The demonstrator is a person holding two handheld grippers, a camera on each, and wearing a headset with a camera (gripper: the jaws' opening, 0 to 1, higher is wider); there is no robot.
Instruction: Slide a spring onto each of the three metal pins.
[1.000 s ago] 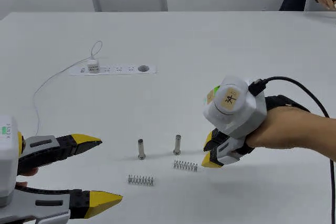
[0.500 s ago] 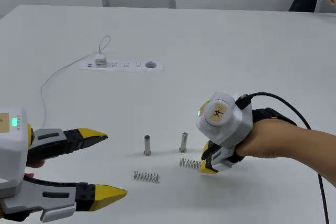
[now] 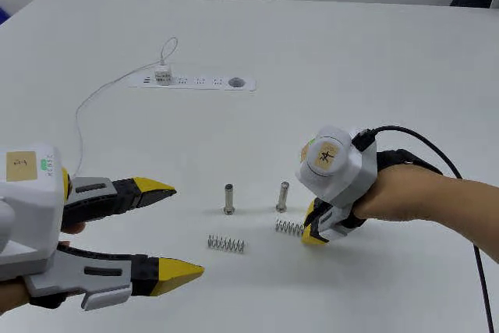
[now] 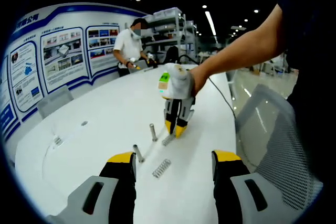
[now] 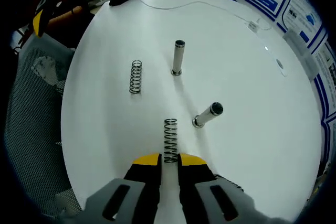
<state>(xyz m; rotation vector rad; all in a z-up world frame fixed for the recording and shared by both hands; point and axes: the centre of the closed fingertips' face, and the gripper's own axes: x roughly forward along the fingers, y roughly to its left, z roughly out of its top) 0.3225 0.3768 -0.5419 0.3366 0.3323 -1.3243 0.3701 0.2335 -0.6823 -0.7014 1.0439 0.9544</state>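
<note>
near spring (image 3: 289,228) (image 5: 169,140) (image 4: 168,140): flat on the table (image 3: 390,60), just on the person's side of the right pin (image 3: 282,196) (image 5: 207,115) (image 4: 152,131). Long axis is level and in line with the right gripper's jaws. One end sits between the tips. The free end points straight away from them and stops just beside the right pin's base, apart from it.

right gripper (image 3: 314,238) (image 5: 169,160) (image 4: 176,128): jaws pinched narrow on that spring end, tips down at the table, close by the right pin on the side away from the left gripper.

In the way: the right pin itself stands upright and bare, right next to the spring's free end, off to one side of its axis.

left pin (image 3: 229,198) (image 5: 178,57) (image 4: 137,153): upright, bare, near the right pin on its left-gripper side.

second spring (image 3: 226,243) (image 5: 135,76) (image 4: 161,168): flat, farther from the right pin than the left pin is, toward the person. Axis is roughly parallel to the near spring, and nothing touches it.

left gripper (image 3: 187,231) (image 4: 174,157): jaws wide, nothing between them, well apart from the right pin. The left pin and second spring lie between them.

power strip (image 3: 199,82): well beyond the right pin, away from the person, with a white plug (image 3: 163,76) at one end and a white cord (image 3: 93,103) looping off. A black cable (image 3: 421,142) trails off the right gripper, away from the right pin.
</note>
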